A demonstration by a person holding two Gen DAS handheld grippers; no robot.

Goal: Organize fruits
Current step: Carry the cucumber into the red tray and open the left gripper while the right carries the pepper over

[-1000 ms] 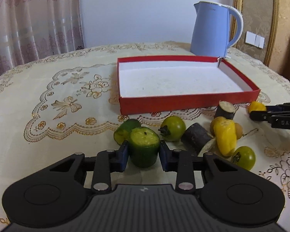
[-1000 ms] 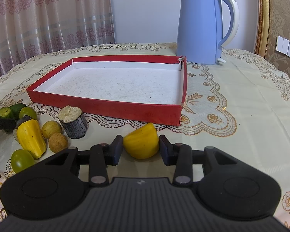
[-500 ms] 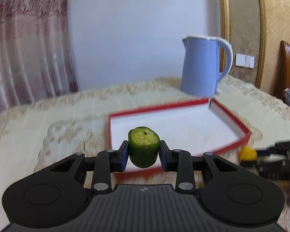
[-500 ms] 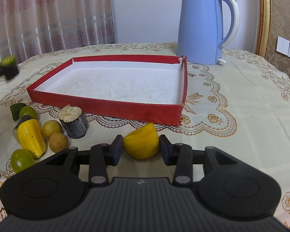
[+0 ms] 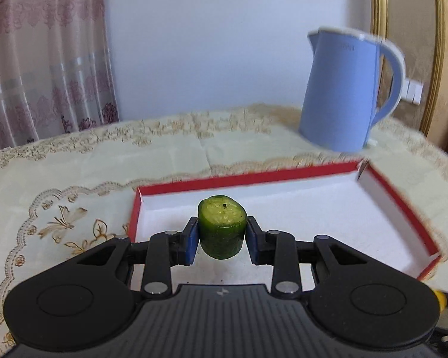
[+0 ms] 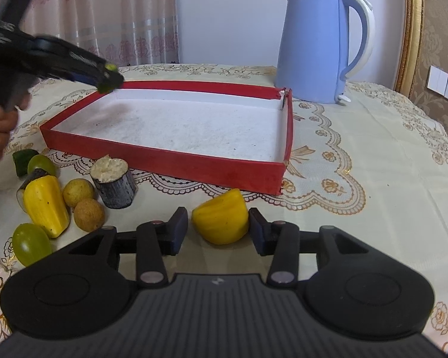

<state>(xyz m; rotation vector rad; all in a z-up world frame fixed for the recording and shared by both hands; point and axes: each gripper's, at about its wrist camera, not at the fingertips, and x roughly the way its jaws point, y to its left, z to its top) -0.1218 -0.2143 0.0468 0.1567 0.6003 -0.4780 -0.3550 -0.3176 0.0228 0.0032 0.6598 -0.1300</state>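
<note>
While my left fingers (image 5: 222, 240) pinch the green cucumber chunk (image 5: 222, 226) by its rounded sides, cut face up, I hold it in the air over the near left corner of the red tray (image 5: 403, 208). I grip it across the skin because the flat cut ends would give the pads less to bite on, and holding it upright should let it stand on its base once I lower it. From the right wrist camera the same chunk shows as a small green tip (image 6: 109, 82) at the end of my left gripper, just above the tray's far left corner (image 6: 194, 85).

My right fingers (image 6: 218, 231) are spreading apart around the yellow fruit piece (image 6: 221, 220), which sits on the table just in front of the tray's near wall. The pads do not press on it; there is a gap on the left side, so it rests on the cloth, not in my grip.

To the left of the tray's near wall lies the rest of the pile: a long yellow fruit (image 6: 44, 205), two small brown round fruits (image 6: 89, 214), a dark-skinned stub with a pale cut top (image 6: 113, 183), two green grapes (image 6: 31, 243) and another green chunk (image 6: 22, 161). The tray is empty, so I judge sorting has barely begun. The blue kettle (image 6: 310, 47) stands beyond the tray's far right corner, out of the way.
</note>
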